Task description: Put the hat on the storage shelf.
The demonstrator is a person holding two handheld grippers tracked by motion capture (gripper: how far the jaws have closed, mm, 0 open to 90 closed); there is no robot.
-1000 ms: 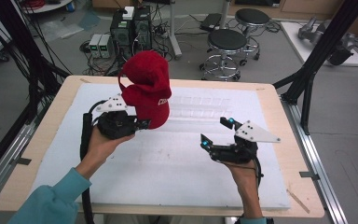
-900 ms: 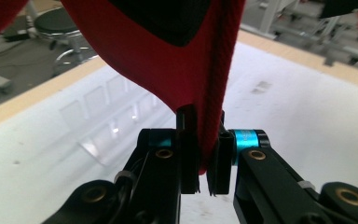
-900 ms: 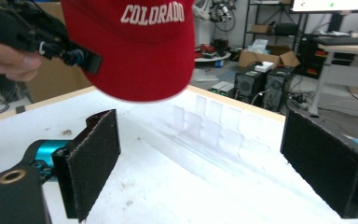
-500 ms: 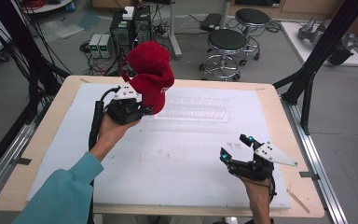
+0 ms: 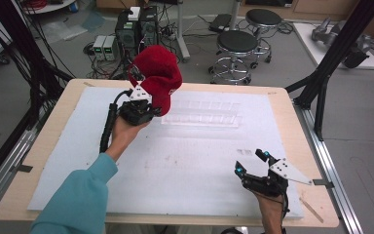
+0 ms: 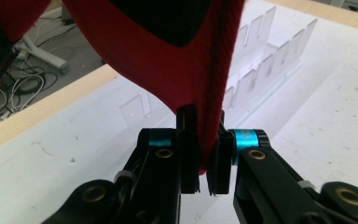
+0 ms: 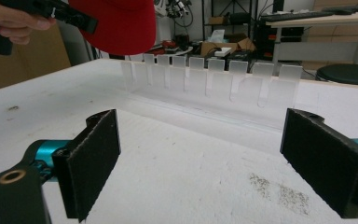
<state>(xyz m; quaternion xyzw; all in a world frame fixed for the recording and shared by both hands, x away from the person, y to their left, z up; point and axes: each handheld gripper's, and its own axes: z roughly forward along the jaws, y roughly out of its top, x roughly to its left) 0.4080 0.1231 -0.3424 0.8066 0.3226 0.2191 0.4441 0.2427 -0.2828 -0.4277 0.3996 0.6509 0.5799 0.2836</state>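
Left tongs (image 5: 148, 108): clamped tight on the edge of the red cap (image 5: 158, 78), held up off the counter (image 5: 68, 100); in the left gripper view, red fabric pinched between the two black pads (image 6: 189, 149).
Red cap: hanging above and beyond the left tongs, raised clear of the white sheet (image 5: 185, 161); just short of the left end of the clear rack (image 5: 202, 113).
Right tongs (image 5: 250, 163): spread wide, holding nothing, low over the white sheet near the counter's front right corner.
Right tongs' own view: both pads (image 7: 93, 163) far apart, bare sheet between them.
Clear rack: straight ahead of the right tongs, a row of upright see-through tabs (image 7: 214, 77) on a flat base; beside and slightly beyond the left tongs.
Gap between tongs: well apart, left ones up by the rack, right ones down by the front edge.
Left hand (image 5: 126, 131): under the left tongs, teal sleeve (image 5: 78, 195) behind it.
Beyond the counter: two round stools (image 5: 238, 46) and grey boxes with cables on the floor.
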